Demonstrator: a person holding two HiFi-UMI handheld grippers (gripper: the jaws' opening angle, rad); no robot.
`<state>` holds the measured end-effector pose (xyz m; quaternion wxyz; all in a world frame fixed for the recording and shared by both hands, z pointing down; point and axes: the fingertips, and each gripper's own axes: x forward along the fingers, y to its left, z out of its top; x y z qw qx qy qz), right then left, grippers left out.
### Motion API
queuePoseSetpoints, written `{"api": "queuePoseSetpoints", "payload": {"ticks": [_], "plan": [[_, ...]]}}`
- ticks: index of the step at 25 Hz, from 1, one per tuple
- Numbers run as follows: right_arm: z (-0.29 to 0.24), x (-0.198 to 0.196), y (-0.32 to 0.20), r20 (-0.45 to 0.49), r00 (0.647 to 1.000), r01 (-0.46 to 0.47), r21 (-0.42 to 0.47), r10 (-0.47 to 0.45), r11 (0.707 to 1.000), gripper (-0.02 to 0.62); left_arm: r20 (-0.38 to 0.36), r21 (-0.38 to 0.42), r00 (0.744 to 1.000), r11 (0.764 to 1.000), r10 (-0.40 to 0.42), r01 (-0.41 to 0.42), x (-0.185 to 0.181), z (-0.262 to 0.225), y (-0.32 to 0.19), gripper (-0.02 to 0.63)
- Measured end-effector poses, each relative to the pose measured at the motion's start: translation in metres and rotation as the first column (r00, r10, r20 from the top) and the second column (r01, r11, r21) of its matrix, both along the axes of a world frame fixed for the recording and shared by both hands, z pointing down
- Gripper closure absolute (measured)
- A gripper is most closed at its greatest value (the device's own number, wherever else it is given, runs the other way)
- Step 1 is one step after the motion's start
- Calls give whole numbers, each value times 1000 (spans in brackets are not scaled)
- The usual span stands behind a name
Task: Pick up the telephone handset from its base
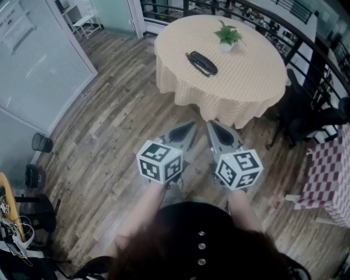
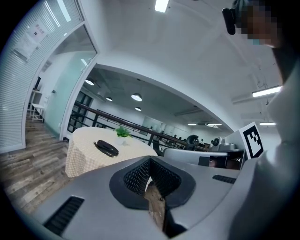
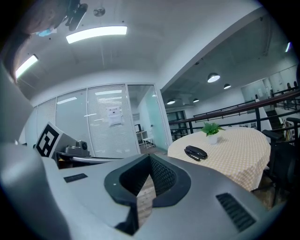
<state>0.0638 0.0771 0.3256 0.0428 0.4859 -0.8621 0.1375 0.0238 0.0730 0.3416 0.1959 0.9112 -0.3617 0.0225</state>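
Observation:
A black telephone with its handset on the base lies on a round table under a yellow checked cloth, left of a small potted plant. Both grippers are held side by side over the wooden floor, short of the table's near edge and pointing toward it. The left gripper is shut and holds nothing. The right gripper is likewise shut and holds nothing. In the left gripper view the telephone shows far beyond the jaws; in the right gripper view the telephone lies ahead to the right.
A dark railing curves behind the table. Black chairs stand at its right side, and a red-and-white checked cloth hangs further right. A glass partition and a waste bin are at the left.

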Motion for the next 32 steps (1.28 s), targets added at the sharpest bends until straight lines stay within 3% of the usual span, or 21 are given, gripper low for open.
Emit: {"api": "queuePoseSetpoints", "payload": {"ticks": [14, 32], "plan": [[1, -33, -131, -12, 998, -62, -5, 61, 998, 586, 18, 24, 997, 997, 70, -70, -28, -6, -133, 600], [20, -32, -194, -31, 996, -85, -65, 83, 994, 586, 19, -26, 993, 993, 120, -119, -22, 14, -196, 600]]}}
